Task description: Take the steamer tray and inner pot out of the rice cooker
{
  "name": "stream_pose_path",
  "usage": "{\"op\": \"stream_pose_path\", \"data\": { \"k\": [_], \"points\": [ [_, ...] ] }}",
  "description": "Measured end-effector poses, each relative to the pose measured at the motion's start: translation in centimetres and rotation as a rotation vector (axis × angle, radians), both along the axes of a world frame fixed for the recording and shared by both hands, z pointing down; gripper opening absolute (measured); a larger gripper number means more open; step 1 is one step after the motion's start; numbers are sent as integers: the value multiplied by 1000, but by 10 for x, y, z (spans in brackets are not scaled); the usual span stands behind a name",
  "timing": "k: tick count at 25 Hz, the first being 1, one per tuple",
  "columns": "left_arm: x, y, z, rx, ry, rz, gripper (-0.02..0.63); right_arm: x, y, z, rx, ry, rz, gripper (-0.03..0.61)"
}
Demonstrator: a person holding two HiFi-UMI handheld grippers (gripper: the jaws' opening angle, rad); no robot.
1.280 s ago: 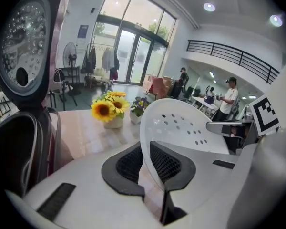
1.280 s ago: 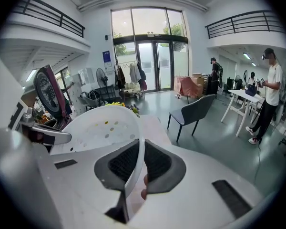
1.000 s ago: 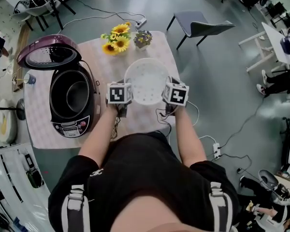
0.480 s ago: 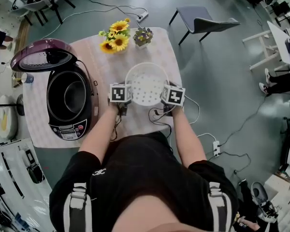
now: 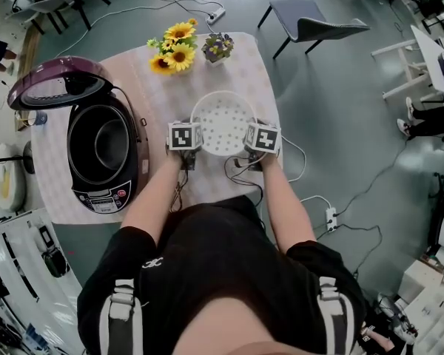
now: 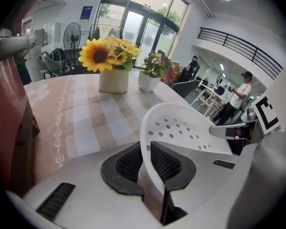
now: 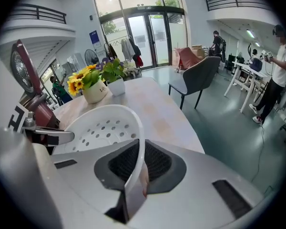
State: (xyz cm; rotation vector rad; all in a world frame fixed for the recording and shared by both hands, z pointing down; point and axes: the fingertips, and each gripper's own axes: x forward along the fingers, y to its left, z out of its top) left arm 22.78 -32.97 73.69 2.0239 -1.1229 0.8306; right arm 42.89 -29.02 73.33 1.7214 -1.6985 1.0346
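Observation:
The white perforated steamer tray hangs low over the checked tablecloth, right of the rice cooker. My left gripper is shut on its left rim, my right gripper on its right rim. In the left gripper view the tray's rim sits pinched between the black pads of my left gripper. The right gripper view shows the same for the tray rim in my right gripper. The cooker stands open with its purple lid up, and the dark inner pot sits inside.
A vase of sunflowers and a small flower pot stand at the table's far edge behind the tray. Cables trail off the near table edge. A grey chair stands on the floor to the far right.
Both grippers have sunk with the steamer tray toward the tabletop, staying shut on its rims. The cooker has not changed.

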Motion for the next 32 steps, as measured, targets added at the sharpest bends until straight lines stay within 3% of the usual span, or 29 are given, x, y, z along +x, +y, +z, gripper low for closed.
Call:
{"op": "stream_pose_path", "data": {
  "k": [4,6,7,12,17,26,32],
  "points": [
    [1,3,6,-18,-15,28,72,-7,0,3,37,22,-39,40],
    [1,3,4,-3,-16,37,167,-12,-1,1,66,12,-54,83],
    [0,1,1,19,-24,38,194,-13,-1,-2,80,5,-52,96],
    [-4,-8,-35,179,-65,63,206,-8,-8,-30,173,32,-3,117],
    [-7,-13,-98,329,-4,47,206,-4,-17,-97,366,75,38,117],
    [-28,2,-257,674,117,-1,206,-32,-4,-272,811,137,25,115],
    [-43,27,-322,742,196,19,198,-64,13,-334,928,102,-26,115]
  ]
}}
